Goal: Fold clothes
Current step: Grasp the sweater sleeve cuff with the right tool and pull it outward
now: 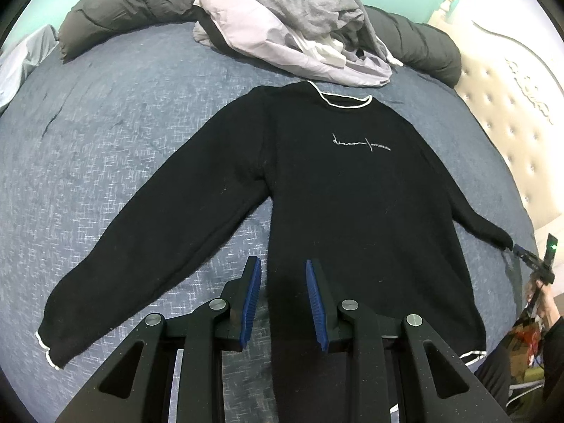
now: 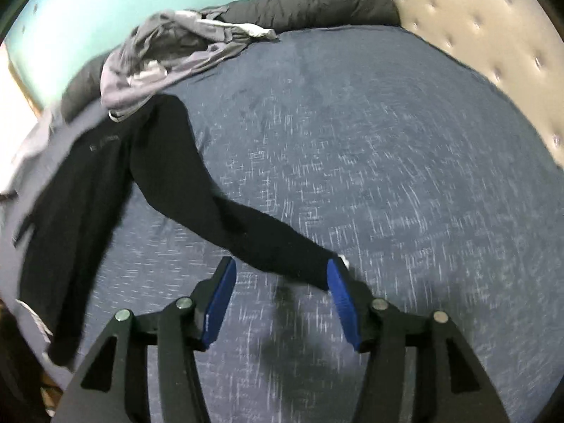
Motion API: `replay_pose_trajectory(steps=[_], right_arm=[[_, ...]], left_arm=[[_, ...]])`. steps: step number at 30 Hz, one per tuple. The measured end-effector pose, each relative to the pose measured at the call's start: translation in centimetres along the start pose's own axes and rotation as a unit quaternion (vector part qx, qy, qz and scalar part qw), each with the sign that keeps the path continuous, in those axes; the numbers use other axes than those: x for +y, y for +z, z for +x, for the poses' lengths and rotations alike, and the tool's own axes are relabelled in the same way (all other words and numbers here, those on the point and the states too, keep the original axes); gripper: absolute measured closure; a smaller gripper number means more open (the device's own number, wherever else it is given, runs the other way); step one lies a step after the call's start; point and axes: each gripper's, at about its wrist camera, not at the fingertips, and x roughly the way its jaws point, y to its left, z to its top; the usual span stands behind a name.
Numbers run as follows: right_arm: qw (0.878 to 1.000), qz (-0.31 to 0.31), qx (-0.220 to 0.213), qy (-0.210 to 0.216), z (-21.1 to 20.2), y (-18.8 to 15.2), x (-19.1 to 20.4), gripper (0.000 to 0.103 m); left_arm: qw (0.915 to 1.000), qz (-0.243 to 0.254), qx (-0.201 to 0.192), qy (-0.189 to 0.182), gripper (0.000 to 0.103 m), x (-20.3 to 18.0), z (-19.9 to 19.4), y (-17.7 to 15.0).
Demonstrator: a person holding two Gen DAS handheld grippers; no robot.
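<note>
A black sweater (image 1: 352,194) with white neck trim lies face up and spread flat on the blue bedspread (image 1: 105,141), both sleeves angled outward. My left gripper (image 1: 283,268) hovers open over the sweater's lower left side edge, and the blue pads press on nothing. In the right wrist view, one long black sleeve (image 2: 218,204) runs toward my right gripper (image 2: 282,264), which stands open. The sleeve's white-trimmed cuff (image 2: 340,259) lies against the tip of the right finger. The right gripper (image 1: 532,264) also shows small at the far right edge of the left wrist view.
A heap of grey and lilac clothes (image 1: 292,24) sits beyond the sweater's collar, in front of a rolled dark duvet (image 1: 134,3). A tufted cream headboard (image 1: 511,112) borders the bed on the right. Bare bedspread (image 2: 387,176) stretches right of the sleeve.
</note>
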Motion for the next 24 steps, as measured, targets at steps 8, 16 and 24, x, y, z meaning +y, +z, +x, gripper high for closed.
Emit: replay_pose_trajectory(steps=[8,16,24], right_arm=[[0.998,0.012,0.017,-0.054,2.7,2.7,-0.6,0.081],[0.988,0.125,0.008,-0.093,3.0,4.3,-4.4,0.082],[0.973,0.227,-0.047,-0.019,-0.9,0.2,-6.2,0.066]], left_arm=[[1.0,0.0,0.002,0.002,0.074,-0.1,0.1,0.1],[1.0,0.001,0.007,0.001,0.074,-0.1,0.8,0.1],[0.9999,-0.005,0.005,-0.008,0.074,0.3,1.1,0.2]])
